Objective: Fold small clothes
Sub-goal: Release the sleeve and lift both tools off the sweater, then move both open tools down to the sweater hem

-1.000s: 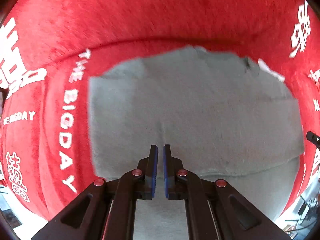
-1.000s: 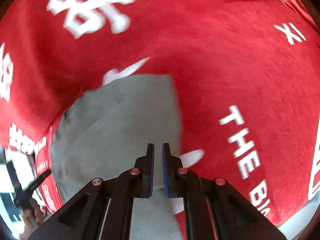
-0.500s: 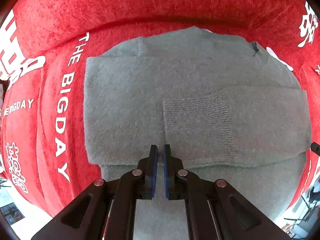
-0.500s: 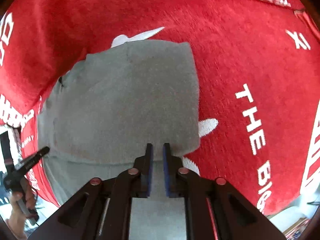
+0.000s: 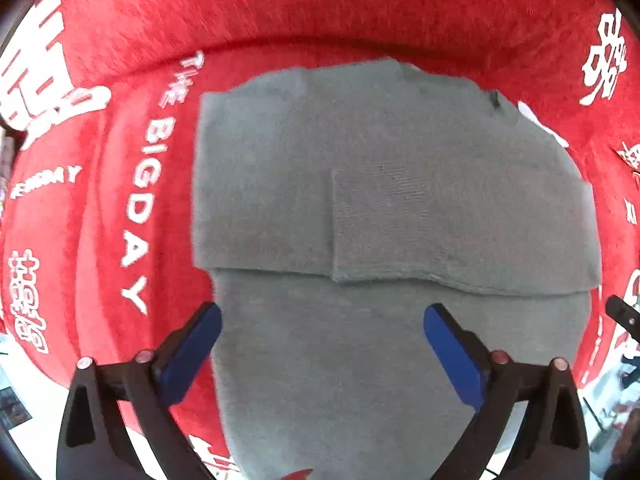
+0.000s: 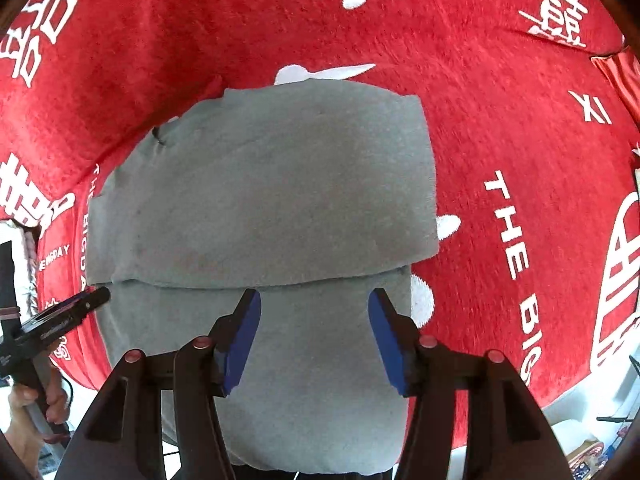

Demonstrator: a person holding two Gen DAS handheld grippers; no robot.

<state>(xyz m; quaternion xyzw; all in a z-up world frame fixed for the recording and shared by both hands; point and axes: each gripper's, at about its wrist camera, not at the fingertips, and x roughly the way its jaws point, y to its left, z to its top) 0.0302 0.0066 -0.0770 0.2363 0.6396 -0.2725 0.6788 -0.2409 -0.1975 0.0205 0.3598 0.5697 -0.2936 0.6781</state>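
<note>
Left claw (image 5: 322, 316) hangs at the bottom of its own view with its blue pads (image 5: 192, 354) flung wide apart; a second ago they were nearly shut, and they are opening now with nothing gripped, only the grey knit showing in the gap. Right claw (image 6: 314, 304) sits likewise at the bottom of its view, its pads about half apart and opening too, where earlier they were closed; it holds nothing either, and the cloth below it lies free.

Just beyond both claws the grey sweater (image 5: 384, 208) lies flat on the red blanket (image 5: 320, 4). A sleeve is folded across the body, its ribbed cuff (image 5: 380, 196) ending near the middle of the left view, and the folded edge runs straight across the frame just above the pads. In the right view the same garment fills the centre, a little lower and larger than a second ago, its folded band crossing above the pads.

Farther out, white lettering reading THE BIGDAY (image 5: 148, 184) runs down the blanket at the left of the left view. At the lower left edge of the right view a hand (image 6: 28, 412) grips the other claw's handle.
</note>
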